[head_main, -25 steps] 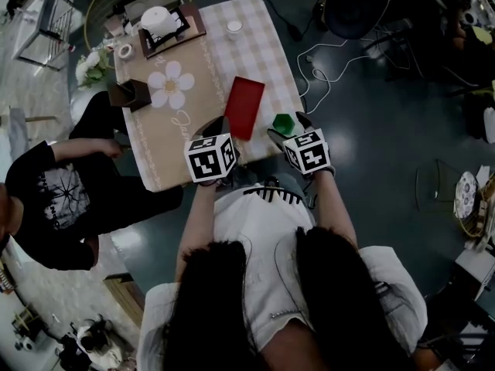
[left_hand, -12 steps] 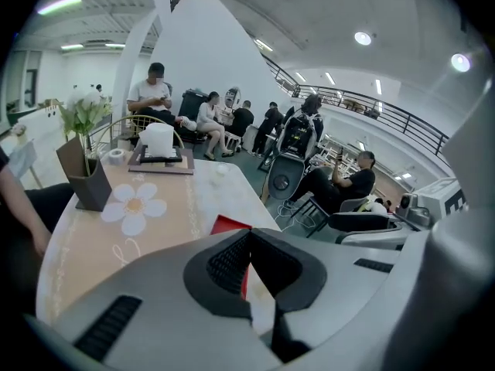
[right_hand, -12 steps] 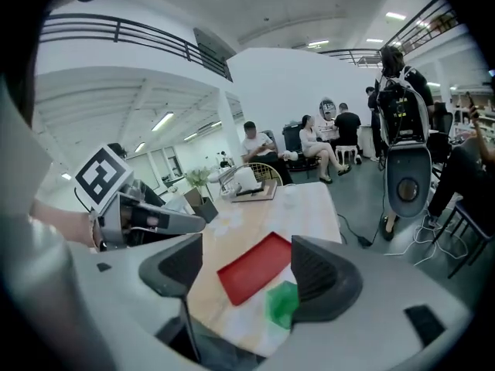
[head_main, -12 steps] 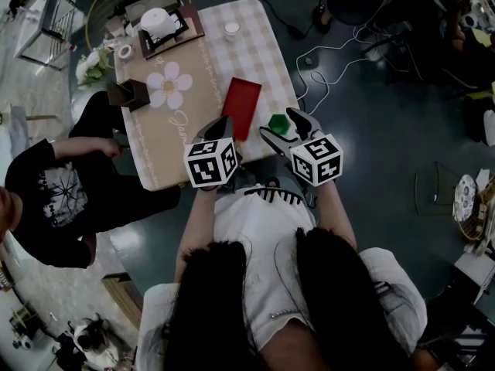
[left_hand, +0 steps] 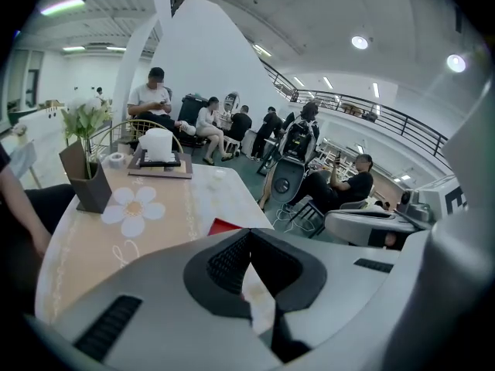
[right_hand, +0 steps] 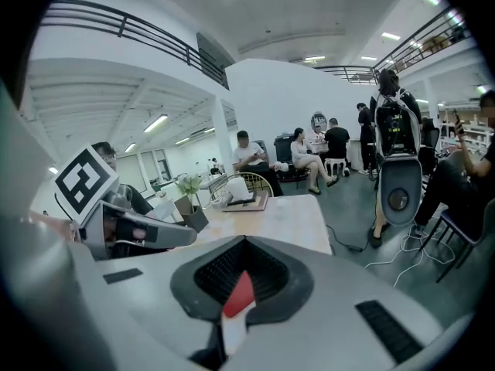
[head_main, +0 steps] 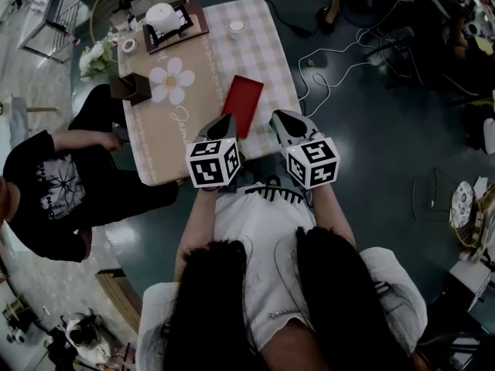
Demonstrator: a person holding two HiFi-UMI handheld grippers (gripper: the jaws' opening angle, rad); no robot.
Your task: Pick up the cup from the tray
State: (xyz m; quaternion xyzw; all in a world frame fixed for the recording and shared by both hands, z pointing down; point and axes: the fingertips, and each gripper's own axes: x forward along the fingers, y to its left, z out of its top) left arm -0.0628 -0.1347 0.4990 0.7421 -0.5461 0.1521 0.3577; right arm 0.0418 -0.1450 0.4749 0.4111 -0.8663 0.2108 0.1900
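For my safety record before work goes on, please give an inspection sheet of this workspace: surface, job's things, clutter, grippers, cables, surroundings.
Surface: table with a checked cloth and a beige runner with a flower print.
Job's things: red tray near the near edge, its visible part bare; cup not seen in any view.
Clutter: dark box, flowers, white object on a dark board, tape roll.
Grippers: left gripper fingers together, empty; right gripper fingers together, empty.
Cables: white cable on the floor right of the table.
Surroundings: seated person in black at the table's left.
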